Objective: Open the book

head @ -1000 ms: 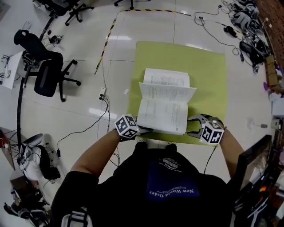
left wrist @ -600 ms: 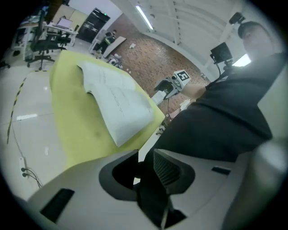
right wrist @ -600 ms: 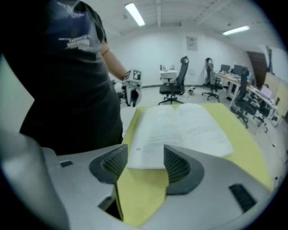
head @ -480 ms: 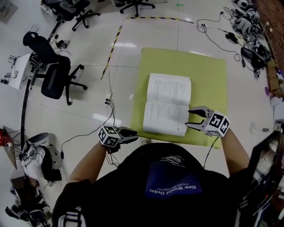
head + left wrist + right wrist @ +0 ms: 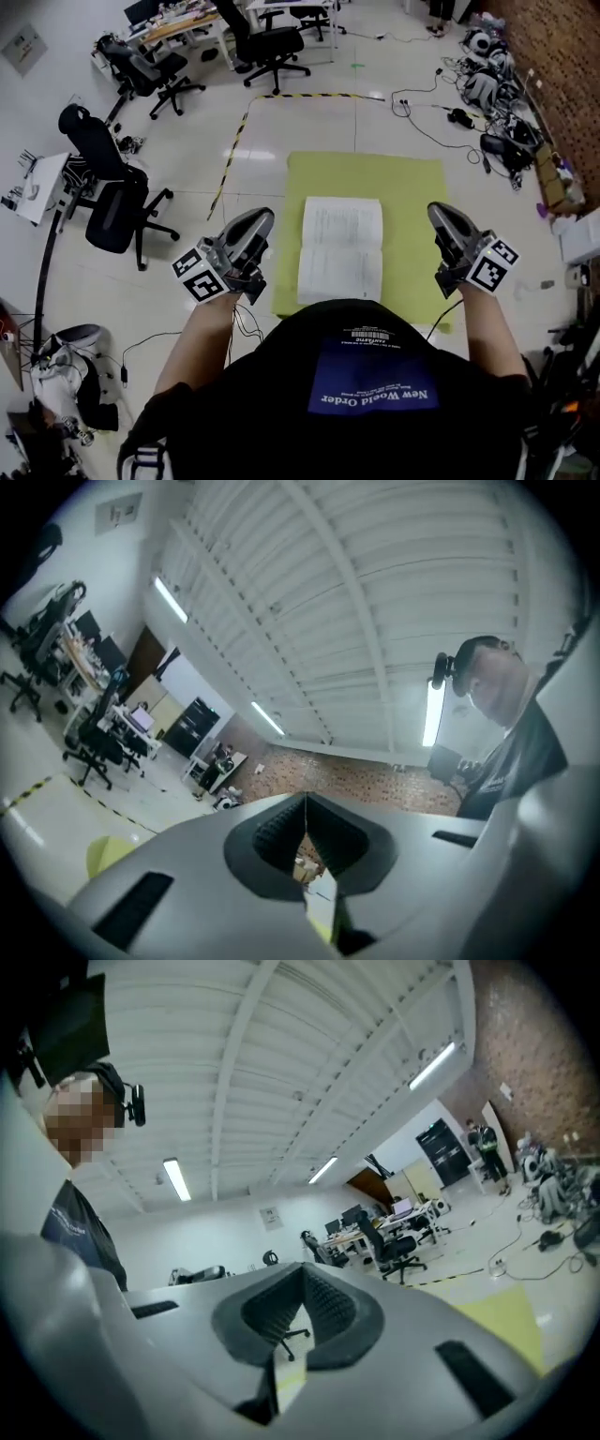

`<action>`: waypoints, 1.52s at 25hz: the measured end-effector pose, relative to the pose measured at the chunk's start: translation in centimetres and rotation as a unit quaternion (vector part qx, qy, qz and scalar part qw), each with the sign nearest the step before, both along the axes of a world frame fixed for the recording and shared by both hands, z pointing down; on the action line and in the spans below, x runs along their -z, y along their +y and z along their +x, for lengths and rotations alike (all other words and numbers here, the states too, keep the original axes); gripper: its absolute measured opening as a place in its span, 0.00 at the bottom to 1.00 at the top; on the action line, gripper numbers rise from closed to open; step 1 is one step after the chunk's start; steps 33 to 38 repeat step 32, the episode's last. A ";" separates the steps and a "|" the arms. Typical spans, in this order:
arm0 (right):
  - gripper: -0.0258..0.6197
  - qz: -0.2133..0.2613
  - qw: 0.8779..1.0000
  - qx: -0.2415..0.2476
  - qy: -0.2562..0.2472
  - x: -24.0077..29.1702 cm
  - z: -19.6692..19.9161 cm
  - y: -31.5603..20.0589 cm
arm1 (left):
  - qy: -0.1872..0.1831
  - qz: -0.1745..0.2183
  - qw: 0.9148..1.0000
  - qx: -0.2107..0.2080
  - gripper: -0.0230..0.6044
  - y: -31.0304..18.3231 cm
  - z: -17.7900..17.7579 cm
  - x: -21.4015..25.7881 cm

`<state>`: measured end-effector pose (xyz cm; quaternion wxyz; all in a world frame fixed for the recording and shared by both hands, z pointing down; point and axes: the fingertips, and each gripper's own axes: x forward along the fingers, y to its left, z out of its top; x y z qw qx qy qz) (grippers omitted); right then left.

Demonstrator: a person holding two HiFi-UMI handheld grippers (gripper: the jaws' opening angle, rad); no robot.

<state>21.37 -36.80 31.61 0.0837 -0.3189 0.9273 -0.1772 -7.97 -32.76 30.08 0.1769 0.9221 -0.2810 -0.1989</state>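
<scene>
The book [image 5: 340, 248] lies open and flat on the green mat [image 5: 412, 202] on the floor, white printed pages up. My left gripper [image 5: 261, 218] hovers high, left of the book and apart from it. Its jaws are closing, tips meeting, with nothing between them. In the left gripper view my left gripper [image 5: 305, 799] points out across the room toward the ceiling. My right gripper [image 5: 439, 214] is raised to the right of the book, its jaws closing, tips together and empty. In the right gripper view my right gripper [image 5: 302, 1269] looks level over the room, with the mat [image 5: 502, 1321] low right.
Black office chairs [image 5: 117, 211] stand at the left, and another chair [image 5: 267, 42] is at the back. Yellow-black tape [image 5: 234, 155] runs along the floor past the mat's left corner. Cables [image 5: 441, 122] and piled gear [image 5: 497, 89] lie at the right.
Both grippers have risen from the book's near edge and now point outward. The right jaws went from wide open to shut. The raised page has settled and the book lies flat.
</scene>
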 end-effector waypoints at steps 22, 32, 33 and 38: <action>0.02 0.003 0.995 -0.012 0.096 -2.8 -0.2 5.4 | -0.064 -0.004 0.998 0.013 0.05 2.4 3.5 -0.2; 0.02 0.003 0.995 -0.003 0.101 -2.7 -1.1 6.0 | -0.066 -0.002 0.998 -0.004 0.05 3.0 3.5 -0.1; 0.02 0.003 0.995 -0.003 0.101 -2.7 -1.1 6.0 | -0.066 -0.002 0.998 -0.004 0.05 3.0 3.5 -0.1; 0.02 0.003 0.995 -0.003 0.101 -2.7 -1.1 6.0 | -0.066 -0.002 0.998 -0.004 0.05 3.0 3.5 -0.1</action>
